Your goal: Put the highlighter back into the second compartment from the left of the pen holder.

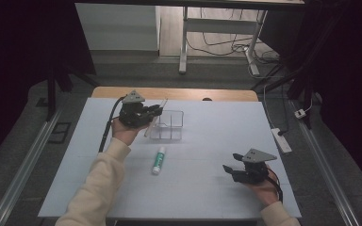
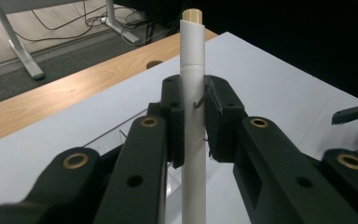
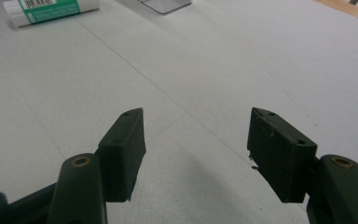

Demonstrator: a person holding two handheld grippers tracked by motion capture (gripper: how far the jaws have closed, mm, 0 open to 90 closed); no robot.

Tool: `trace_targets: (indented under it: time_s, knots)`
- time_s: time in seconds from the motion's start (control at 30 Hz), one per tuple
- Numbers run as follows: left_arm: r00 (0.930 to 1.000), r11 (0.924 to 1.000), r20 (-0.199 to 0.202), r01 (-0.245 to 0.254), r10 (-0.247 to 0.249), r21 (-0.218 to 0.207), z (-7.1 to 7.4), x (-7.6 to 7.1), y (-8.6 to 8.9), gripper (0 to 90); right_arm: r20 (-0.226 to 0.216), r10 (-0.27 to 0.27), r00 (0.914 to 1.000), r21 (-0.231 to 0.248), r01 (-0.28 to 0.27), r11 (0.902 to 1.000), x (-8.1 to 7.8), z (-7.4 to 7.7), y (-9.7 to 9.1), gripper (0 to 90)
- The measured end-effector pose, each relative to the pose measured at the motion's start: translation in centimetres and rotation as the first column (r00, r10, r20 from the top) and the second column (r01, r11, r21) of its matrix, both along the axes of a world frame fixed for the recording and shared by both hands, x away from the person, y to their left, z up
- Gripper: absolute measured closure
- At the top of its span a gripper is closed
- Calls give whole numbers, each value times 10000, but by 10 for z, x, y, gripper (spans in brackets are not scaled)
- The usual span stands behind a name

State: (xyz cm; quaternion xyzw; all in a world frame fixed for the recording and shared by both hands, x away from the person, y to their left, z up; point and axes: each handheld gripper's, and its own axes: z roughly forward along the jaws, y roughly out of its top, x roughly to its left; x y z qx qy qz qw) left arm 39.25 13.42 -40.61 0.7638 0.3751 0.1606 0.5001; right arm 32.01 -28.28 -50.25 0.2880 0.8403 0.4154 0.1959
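One white pen [image 2: 192, 116], tan tip | left claw [image 2: 193, 116] pinching it | right claw [image 3: 196, 154] spread

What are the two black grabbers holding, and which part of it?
The left gripper clamps a slim white pen with a tan tip around its middle. The right gripper holds nothing; its jaws stand open.

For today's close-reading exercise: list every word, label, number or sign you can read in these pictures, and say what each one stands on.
Nothing can be read for certain.
Glue stick: a barcode with digits beneath and white print on the green band, all too small and blurred to read.
Glue stick in the high view: green label, print too small.
White pen clamped in the left gripper: no lettering on the side shown.
Clear box: no markings.
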Motion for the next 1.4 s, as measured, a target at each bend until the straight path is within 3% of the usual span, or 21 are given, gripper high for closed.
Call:
trace_targets:
  time_s: [1.07, 1.2, 1.4]
  knots:
    - [9991, 9998, 383, -199, 195, 92, 13, 28, -26, 781, -31, -54, 10000, 2, 54, 10000, 0, 0, 0, 366]
    - [9986, 9994, 433, -281, 290, -214, 15, 32, -27, 781, -40, -77, 10000, 30, 77, 10000, 1, 0, -1, 366]
    - [9979, 9987, 435, -462, 471, -210, 13, 39, -31, 781, -30, -50, 10000, 23, 50, 10000, 1, 0, -1, 366]
